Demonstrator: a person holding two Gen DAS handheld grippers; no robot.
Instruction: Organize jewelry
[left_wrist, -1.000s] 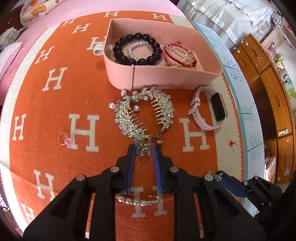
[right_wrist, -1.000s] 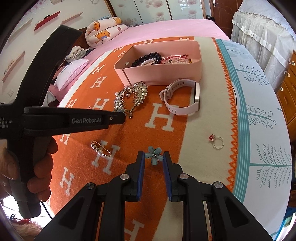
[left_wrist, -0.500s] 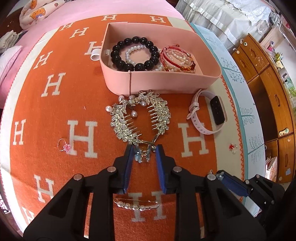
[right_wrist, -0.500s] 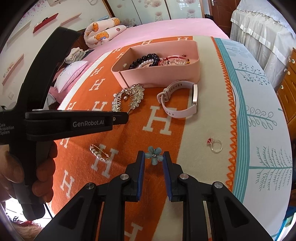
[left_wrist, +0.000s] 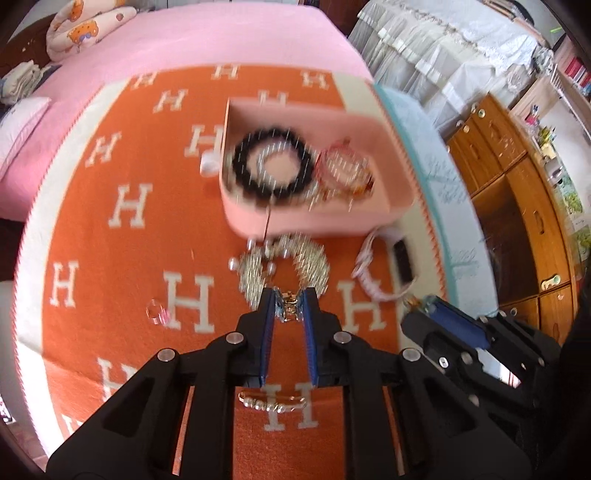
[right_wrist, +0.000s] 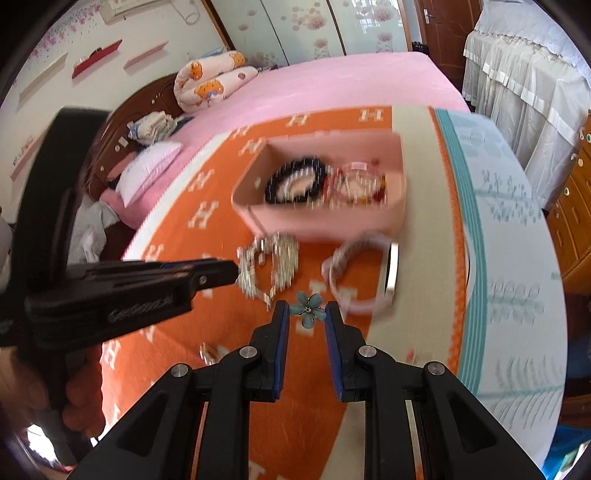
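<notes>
Dangling hair clip (left_wrist: 286, 269), lengthwise boxward

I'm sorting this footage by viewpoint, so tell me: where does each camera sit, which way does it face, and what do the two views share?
Left wrist: sits on the left gripper, looking down along its fingers, shut on the silver hair clip; the right gripper shows at lower right.
Right wrist: sits on the right gripper, looking down and forward, shut on the teal flower; the left gripper and the hand holding it show at left.
Shared: pink tray, white watch, orange blanket.
</notes>
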